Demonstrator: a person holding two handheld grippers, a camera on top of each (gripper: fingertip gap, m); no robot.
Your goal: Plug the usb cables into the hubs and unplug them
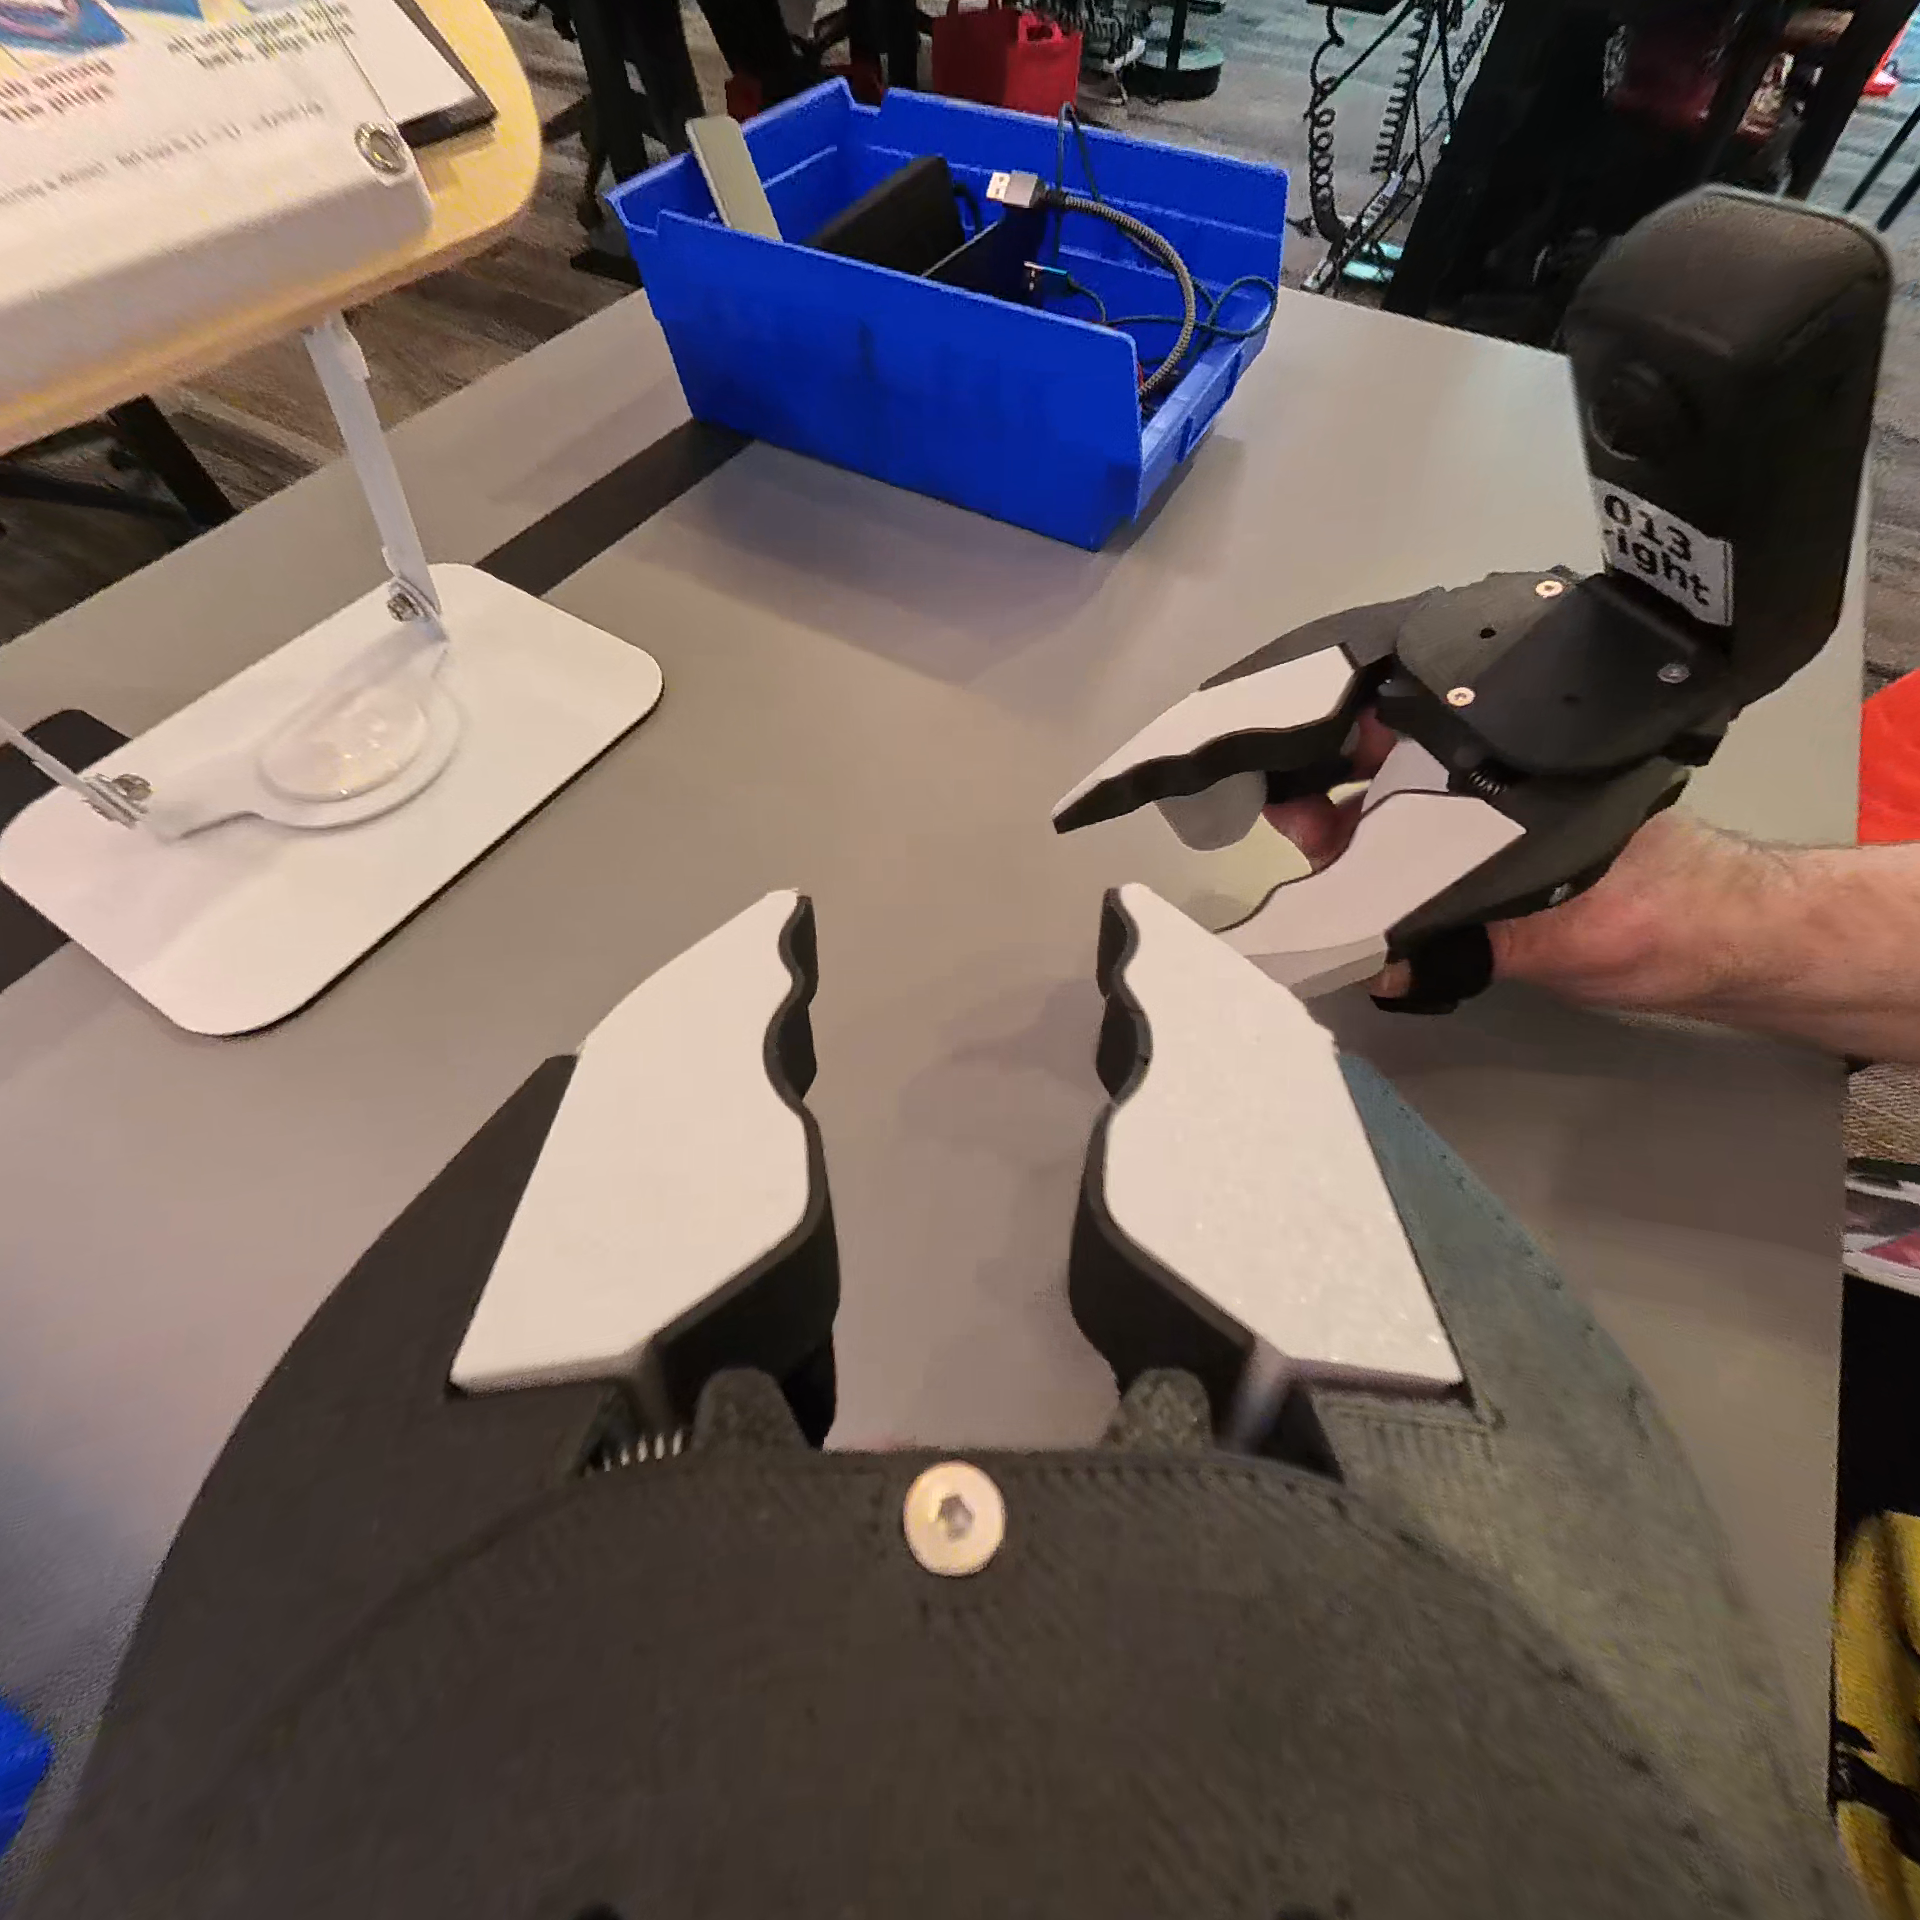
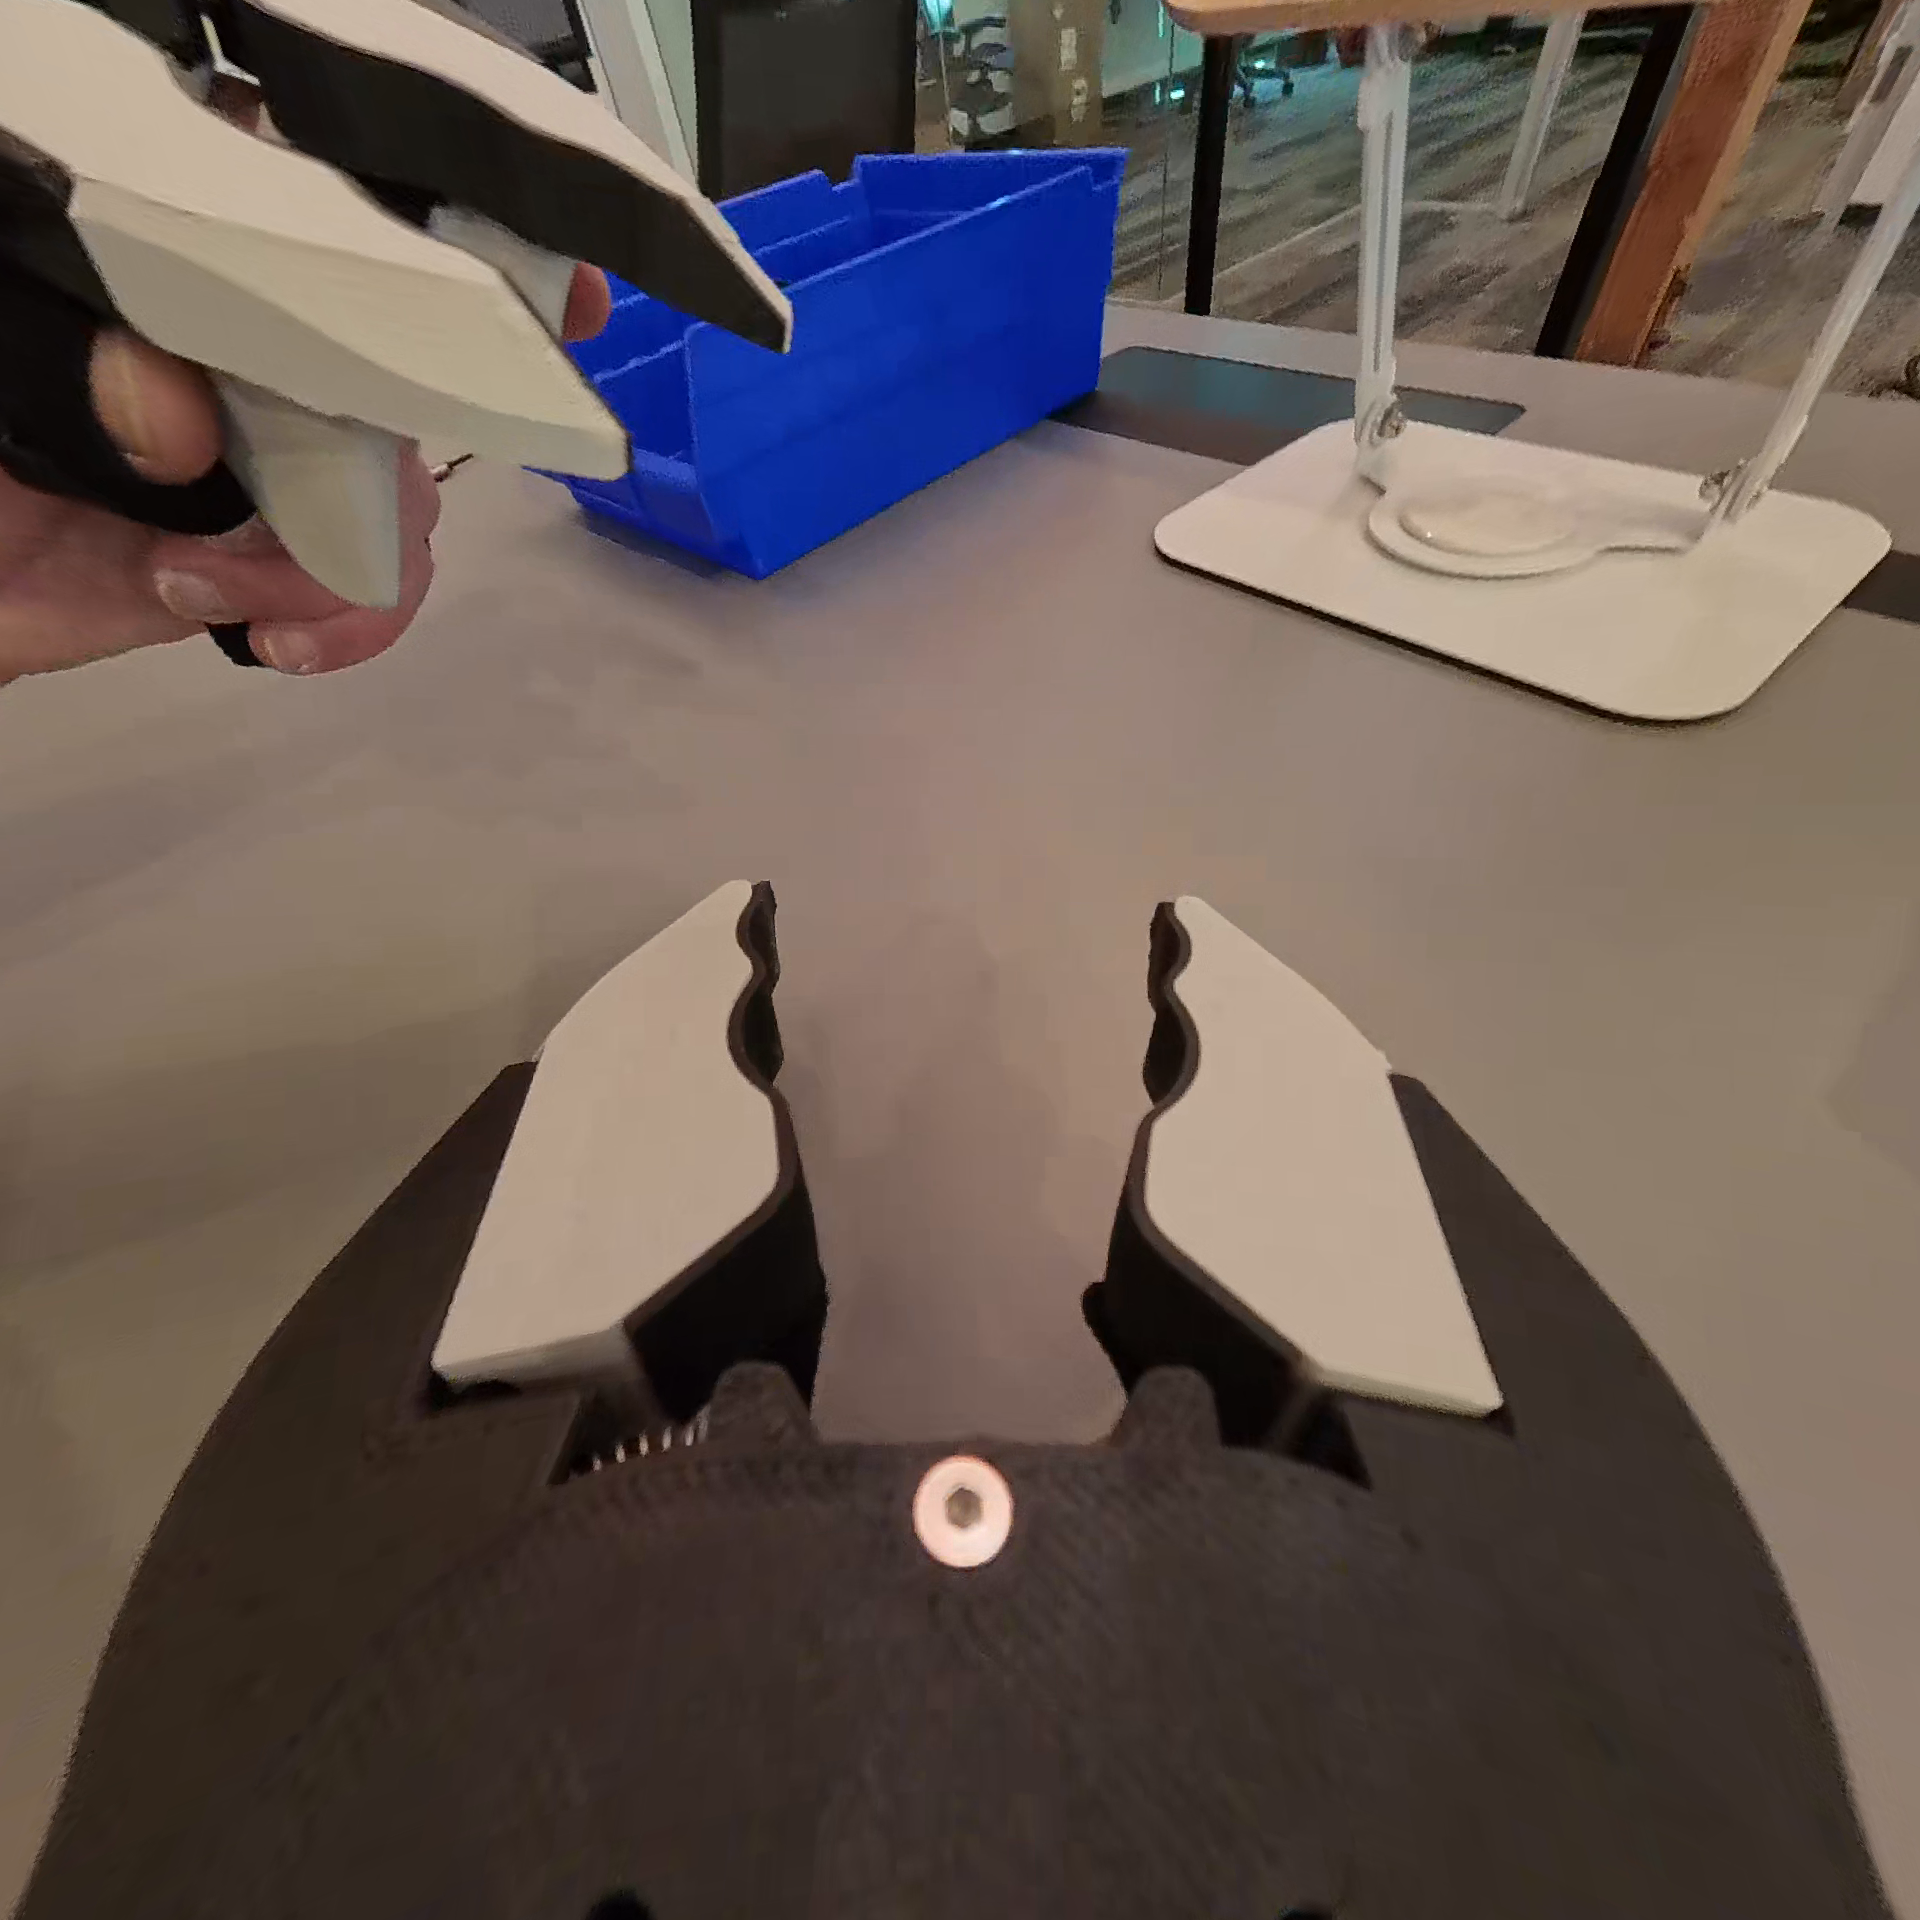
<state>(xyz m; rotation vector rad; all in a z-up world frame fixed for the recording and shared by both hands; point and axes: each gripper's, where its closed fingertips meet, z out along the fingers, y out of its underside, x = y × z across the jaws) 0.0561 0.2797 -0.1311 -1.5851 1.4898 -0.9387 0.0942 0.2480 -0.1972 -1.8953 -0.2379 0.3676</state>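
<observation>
Both the left tongs [image 1: 956, 914] and the right tongs [image 2: 961, 904] gape wide over the bare grey table [image 1: 935, 644], gripping nothing. Well ahead of the left tongs, a braided dark USB cable [image 1: 1164, 249] with a silver plug curls inside the blue bin [image 1: 894, 405].

Left wrist cam rides low behind own fingers, close over grey table [image 1: 935, 727], facing blue bin [image 1: 935, 416] at far edge. Right wrist cam same deal, angled from other side. Both catch bin [image 2: 883, 416], white stand base [image 1: 312, 810] [image 2: 1558, 603], plus each other's gripper.
</observation>
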